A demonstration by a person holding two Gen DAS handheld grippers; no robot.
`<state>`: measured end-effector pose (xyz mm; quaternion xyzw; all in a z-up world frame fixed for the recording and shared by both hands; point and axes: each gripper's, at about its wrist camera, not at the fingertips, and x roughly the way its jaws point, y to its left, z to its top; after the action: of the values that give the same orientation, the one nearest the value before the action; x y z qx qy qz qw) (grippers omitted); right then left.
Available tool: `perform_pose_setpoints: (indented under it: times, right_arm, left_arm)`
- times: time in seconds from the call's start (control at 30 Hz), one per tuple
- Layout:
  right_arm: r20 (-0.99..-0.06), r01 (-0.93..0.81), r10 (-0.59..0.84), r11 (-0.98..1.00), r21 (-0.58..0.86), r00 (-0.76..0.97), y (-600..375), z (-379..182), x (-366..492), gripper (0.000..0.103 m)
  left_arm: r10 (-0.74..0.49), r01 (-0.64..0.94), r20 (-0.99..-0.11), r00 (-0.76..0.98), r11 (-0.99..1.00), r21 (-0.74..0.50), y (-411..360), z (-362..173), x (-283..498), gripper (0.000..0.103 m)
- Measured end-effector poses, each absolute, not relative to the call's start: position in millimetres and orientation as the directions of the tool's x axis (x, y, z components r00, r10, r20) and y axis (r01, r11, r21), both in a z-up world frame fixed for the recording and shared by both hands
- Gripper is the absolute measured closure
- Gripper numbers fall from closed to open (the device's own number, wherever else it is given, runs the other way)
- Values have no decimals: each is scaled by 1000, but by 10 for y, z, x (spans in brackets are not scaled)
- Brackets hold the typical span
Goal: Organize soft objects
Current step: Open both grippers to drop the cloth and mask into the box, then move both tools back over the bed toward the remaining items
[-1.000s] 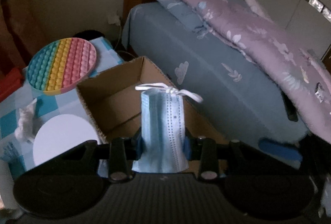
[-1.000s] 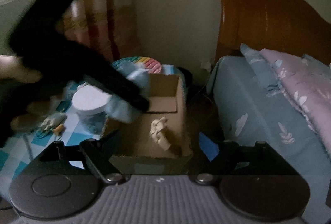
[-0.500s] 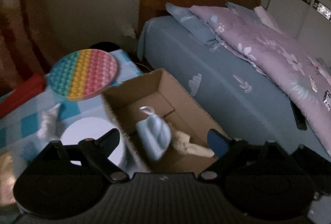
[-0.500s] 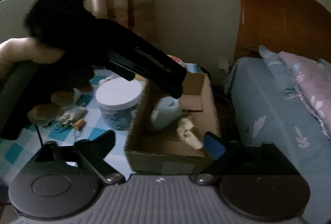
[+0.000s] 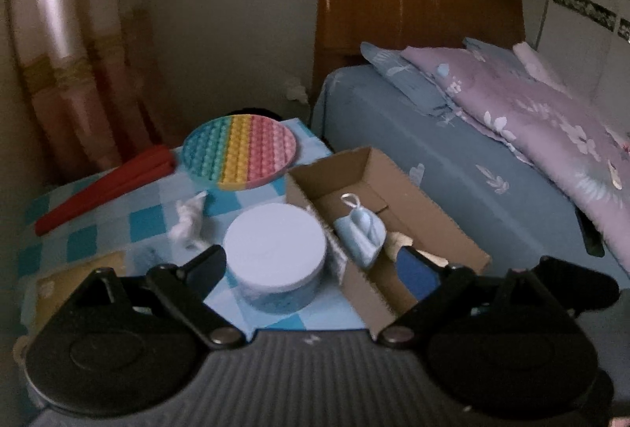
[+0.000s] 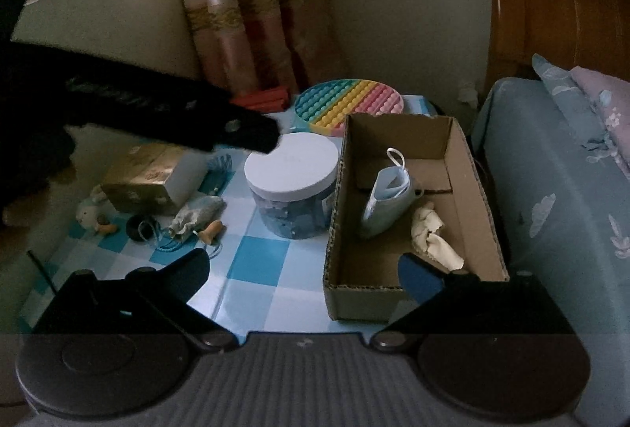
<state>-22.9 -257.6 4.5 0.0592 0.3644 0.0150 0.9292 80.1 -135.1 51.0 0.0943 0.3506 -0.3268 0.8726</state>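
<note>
A folded blue face mask [image 5: 360, 230] [image 6: 388, 202] lies loose in the open cardboard box [image 5: 433, 206] [image 6: 464, 167], beside a crumpled cream cloth [image 6: 431, 234]. My left gripper [image 5: 311, 261] is open and empty, back from the box and over the white-lidded jar; in the right wrist view it shows as a dark arm [image 6: 244, 129] left of the box. The jaws of my right gripper [image 6: 303, 263] are opening with nothing between them, near the box's front left corner. On the checked cloth lie a grey pouch [image 6: 197, 210] and a small bunny toy [image 6: 88, 214].
A jar with a white lid [image 6: 291, 167] stands against the box's left wall. Behind it lie a round rainbow bubble mat [image 6: 350, 104] and a red folded thing [image 5: 102, 190]. A gold carton [image 6: 149, 179] sits at the left. A bed [image 6: 551, 190] borders the table's right side.
The left gripper opened and let the blue mask drop into the box, then pulled back and to the left. The right gripper's jaws spread wider and it shifted slightly.
</note>
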Motion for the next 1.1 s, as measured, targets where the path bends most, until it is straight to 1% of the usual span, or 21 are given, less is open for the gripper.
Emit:
perform_pose_setpoints:
  times: [0.13,0.4,0.67,0.77,0.87,1.1]
  right_arm:
    - [-677,3,69,995,104,733,-2492,80,-239,0]
    - [-674,-9,84,994,113,734,-2361,127,-212,0]
    - [-670,-27,96,993,112,736,-2208,161,-178,0]
    - [-662,-38,109,992,120,741,-2141,166,-158,0]
    - [-659,-53,121,991,123,742,-2055,137,-124,0]
    - [-707,-82,141,990,117,693,-1810,-132,40,0]
  left_arm:
    - [-494,613,-658,569,788,-62,-1150,522,694,10]
    - [-459,554,-628,628,831,-53,-771,557,527,9]
    - [-314,401,-571,759,915,30,-232,558,370,3]
    - [-270,356,-559,784,933,48,10,465,336,3]
    - [-237,318,-573,785,947,43,233,297,332,3]
    - [-154,230,-668,728,973,26,543,-215,412,3]
